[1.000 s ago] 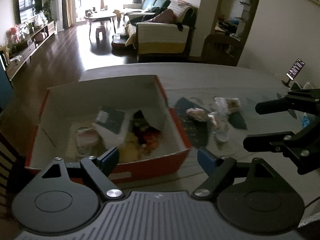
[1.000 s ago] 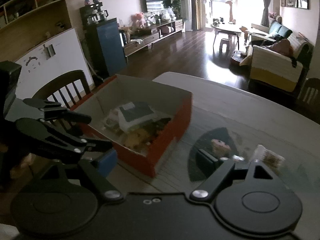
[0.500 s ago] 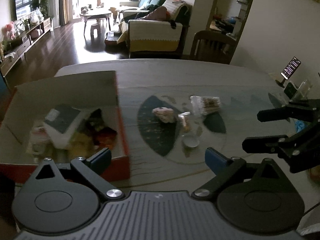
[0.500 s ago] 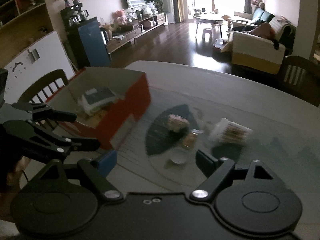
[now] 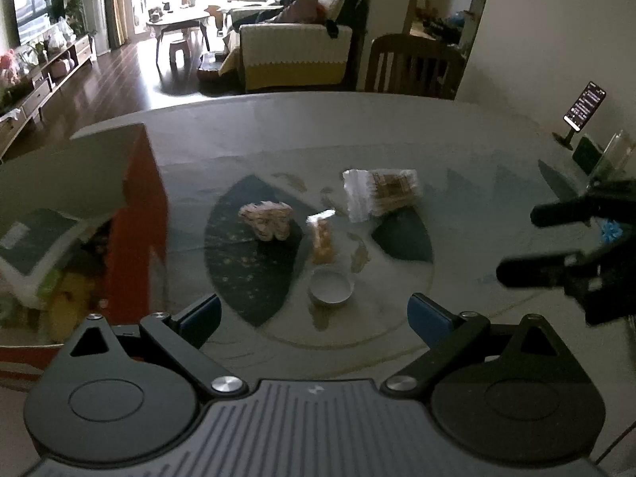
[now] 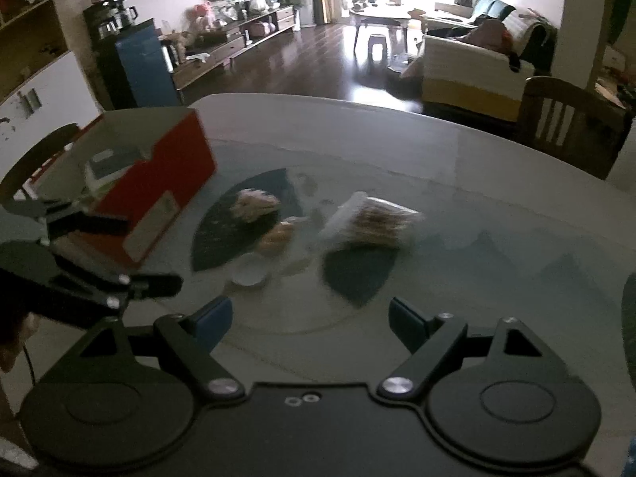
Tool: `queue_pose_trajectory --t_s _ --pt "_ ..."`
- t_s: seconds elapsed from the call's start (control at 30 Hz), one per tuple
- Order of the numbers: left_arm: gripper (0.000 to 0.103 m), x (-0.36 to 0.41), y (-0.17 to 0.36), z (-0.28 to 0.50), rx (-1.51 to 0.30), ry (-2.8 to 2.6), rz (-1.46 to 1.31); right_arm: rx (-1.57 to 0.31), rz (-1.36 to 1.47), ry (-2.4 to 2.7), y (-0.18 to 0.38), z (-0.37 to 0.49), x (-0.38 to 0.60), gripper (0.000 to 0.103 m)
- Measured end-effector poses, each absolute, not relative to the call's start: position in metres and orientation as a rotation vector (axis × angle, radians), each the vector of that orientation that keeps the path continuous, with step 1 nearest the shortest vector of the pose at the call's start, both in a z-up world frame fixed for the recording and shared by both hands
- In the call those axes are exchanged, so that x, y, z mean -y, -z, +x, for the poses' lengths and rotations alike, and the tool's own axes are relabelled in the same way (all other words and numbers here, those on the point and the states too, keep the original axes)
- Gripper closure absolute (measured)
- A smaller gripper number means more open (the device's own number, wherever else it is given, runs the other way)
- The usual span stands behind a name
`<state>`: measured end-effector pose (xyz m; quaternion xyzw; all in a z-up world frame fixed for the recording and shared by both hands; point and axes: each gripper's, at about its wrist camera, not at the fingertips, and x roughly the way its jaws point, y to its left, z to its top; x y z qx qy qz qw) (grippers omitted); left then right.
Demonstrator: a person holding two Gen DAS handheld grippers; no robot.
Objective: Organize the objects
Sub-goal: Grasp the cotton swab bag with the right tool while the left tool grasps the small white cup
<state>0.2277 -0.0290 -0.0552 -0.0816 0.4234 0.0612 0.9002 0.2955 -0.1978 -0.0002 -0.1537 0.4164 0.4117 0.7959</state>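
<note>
Both claws are wide open and hold nothing: the left gripper (image 5: 314, 314) and the right gripper (image 6: 310, 318) hang over the round table (image 5: 457, 151). Nearest the left gripper is a small white dish (image 5: 332, 288). Just behind the dish lies a little orange snack packet (image 5: 322, 234), then a pinkish wrapped snack (image 5: 266, 218) and a clear bag of brown biscuits (image 5: 381, 192). The red box (image 5: 139, 214), left of the dish, already has things inside. A good next move is probably to go low over one snack, pinch its middle gently, and lift it clear over the box wall.
</note>
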Motion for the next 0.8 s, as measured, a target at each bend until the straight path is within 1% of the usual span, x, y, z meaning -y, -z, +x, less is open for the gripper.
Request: queue_pose_trajectory --t_s 0.2,0.47,0.8 --pt "0.003 0.040 0.080 0.250 -0.895 -0.148 -0.163 -0.899 -0.354 -0.834 0.013 0.335 0.194 0.017" --pt "0.003 0.043 0.108 0.273 -0.907 -0.188 -0.157 -0.930 -0.355 -0.809 0.037 0.383 0.161 0.017" --pt "0.003 0.041 0.125 0.287 -0.921 -0.217 -0.151 -1.010 -0.328 -0.749 0.076 0.423 0.112 0.017"
